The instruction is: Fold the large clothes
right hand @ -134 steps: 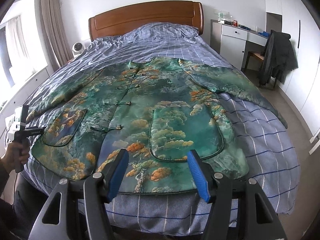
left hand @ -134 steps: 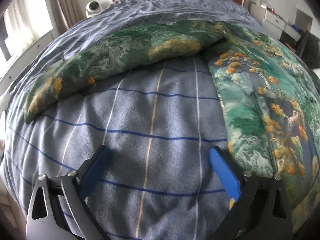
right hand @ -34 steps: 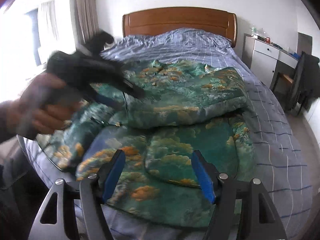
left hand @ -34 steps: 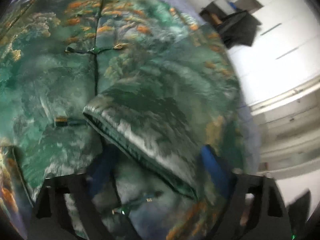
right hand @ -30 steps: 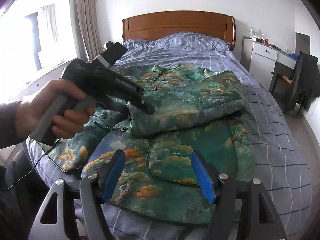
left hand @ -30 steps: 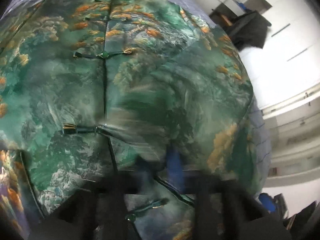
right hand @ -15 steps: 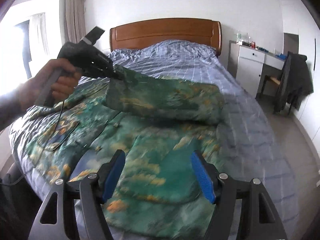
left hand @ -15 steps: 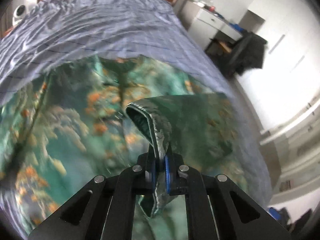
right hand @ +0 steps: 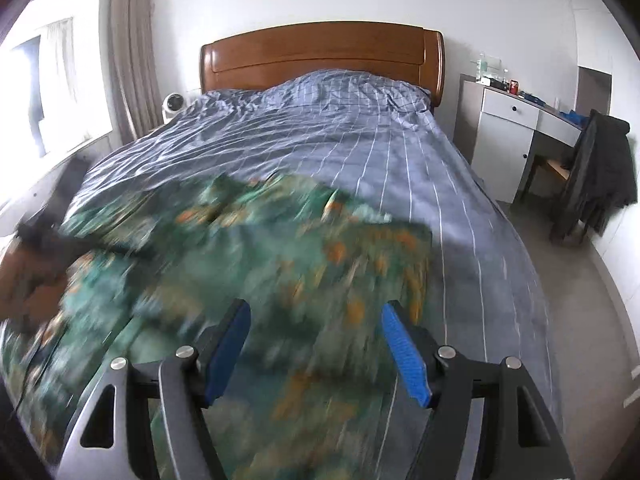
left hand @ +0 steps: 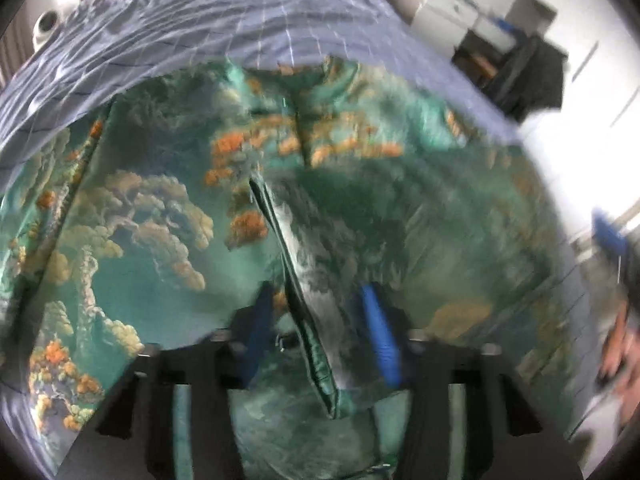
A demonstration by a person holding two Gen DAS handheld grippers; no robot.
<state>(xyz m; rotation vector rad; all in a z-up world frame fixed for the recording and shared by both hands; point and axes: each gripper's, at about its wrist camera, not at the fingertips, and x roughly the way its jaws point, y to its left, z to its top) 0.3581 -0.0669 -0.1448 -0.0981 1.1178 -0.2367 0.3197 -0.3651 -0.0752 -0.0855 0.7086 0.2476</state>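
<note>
A large green jacket (right hand: 256, 276) with orange and cream cloud print lies on the bed, its right side folded over the body. In the left wrist view the jacket (left hand: 132, 240) fills the frame. A dark-piped folded edge (left hand: 296, 300) runs between the blue pads of my left gripper (left hand: 320, 336), which stands open around it. My right gripper (right hand: 316, 348) is open and empty above the jacket's lower part, near the foot of the bed. The jacket is motion-blurred in both views.
The bed has a blue checked cover (right hand: 340, 132) and a wooden headboard (right hand: 320, 56). A white desk (right hand: 516, 120) and a chair with a dark coat (right hand: 596, 172) stand to the right. A small white fan (right hand: 174, 106) sits at the left near the curtain.
My left gripper, shut on the jacket's edge half a second ago, has opened, and the folded sleeve side now lies down on the body. The right gripper view has shifted.
</note>
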